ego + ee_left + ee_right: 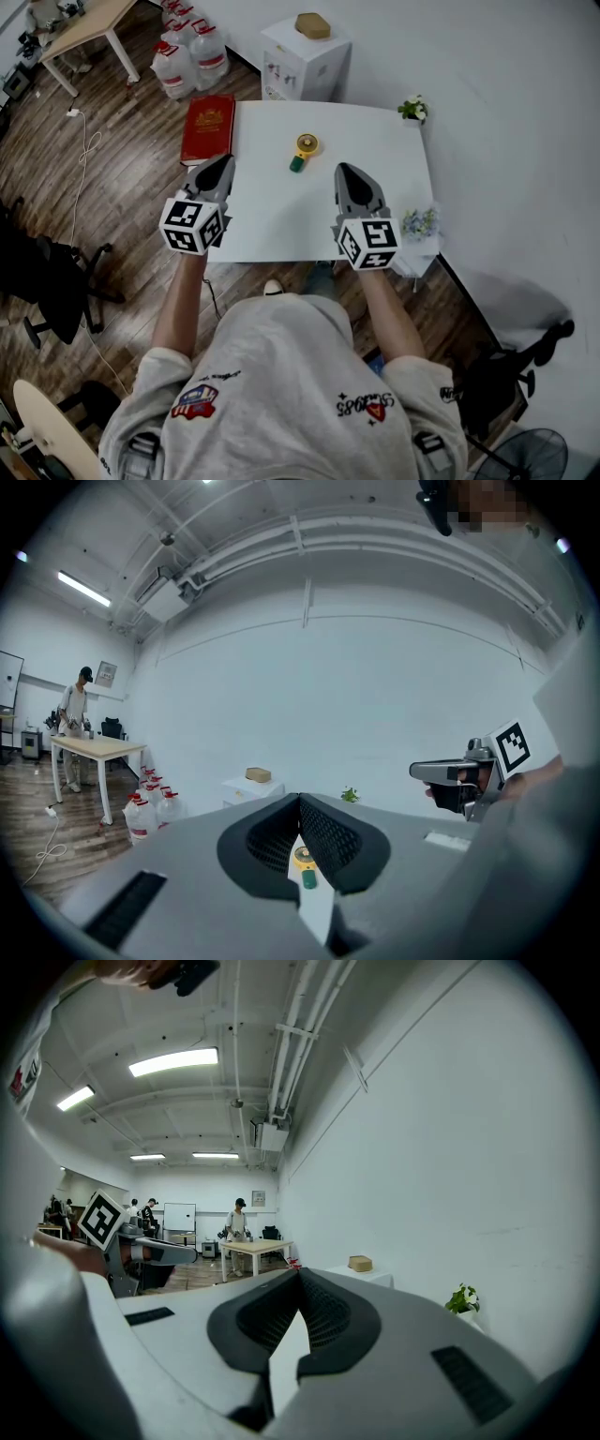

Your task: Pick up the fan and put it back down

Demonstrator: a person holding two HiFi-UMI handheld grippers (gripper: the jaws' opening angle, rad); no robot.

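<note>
Flanking the fan [304,150], left gripper [225,160] and right gripper [344,170] hover closed

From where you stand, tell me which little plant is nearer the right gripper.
The bluish-flowered plant at the table's near right edge, beside the right gripper; the green-leaved plant stands at the far corner.

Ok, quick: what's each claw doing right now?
Left claw: closed, holding nothing.
Right claw: closed, holding nothing.
</note>
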